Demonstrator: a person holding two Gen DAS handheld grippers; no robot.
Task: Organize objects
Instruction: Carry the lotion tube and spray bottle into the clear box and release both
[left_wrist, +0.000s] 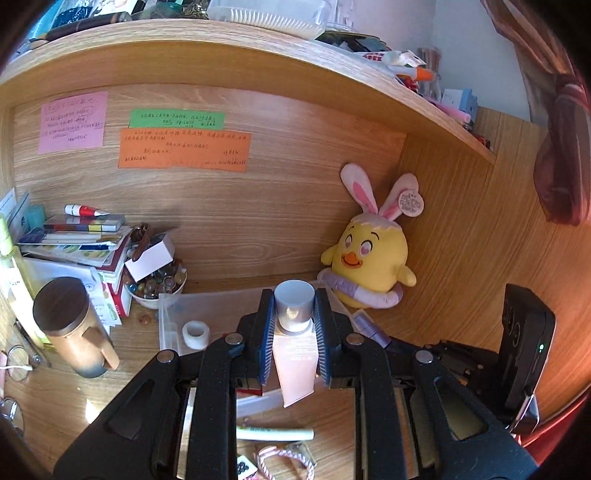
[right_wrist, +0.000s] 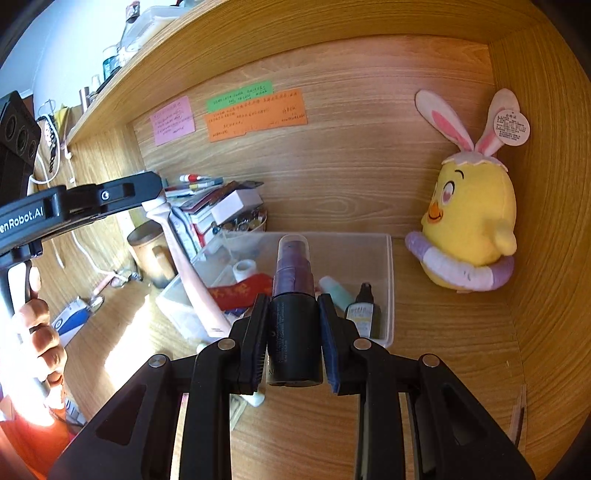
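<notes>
My left gripper (left_wrist: 294, 314) is shut on a pink tube with a grey cap (left_wrist: 295, 354), cap away from me, held above a clear plastic bin (left_wrist: 173, 314). In the right wrist view the same pink tube (right_wrist: 188, 273) hangs from the left gripper (right_wrist: 155, 195) over the bin's left end. My right gripper (right_wrist: 291, 317) is shut on a dark spray bottle with a purple clear-capped top (right_wrist: 293, 314), held over the near edge of the clear bin (right_wrist: 388, 295). The bin holds a white tape roll (right_wrist: 245, 267), a red item (right_wrist: 240, 293), a teal tube (right_wrist: 336, 293) and a small dark bottle (right_wrist: 364, 314).
A yellow chick plush with rabbit ears (right_wrist: 469, 221) sits in the right back corner. At the left stand a stack of books (left_wrist: 81, 243), a bowl of beads (left_wrist: 157, 286) and a wooden-lidded cup (left_wrist: 74, 325). A pen (left_wrist: 273, 434) and a bracelet (left_wrist: 284, 461) lie on the desk.
</notes>
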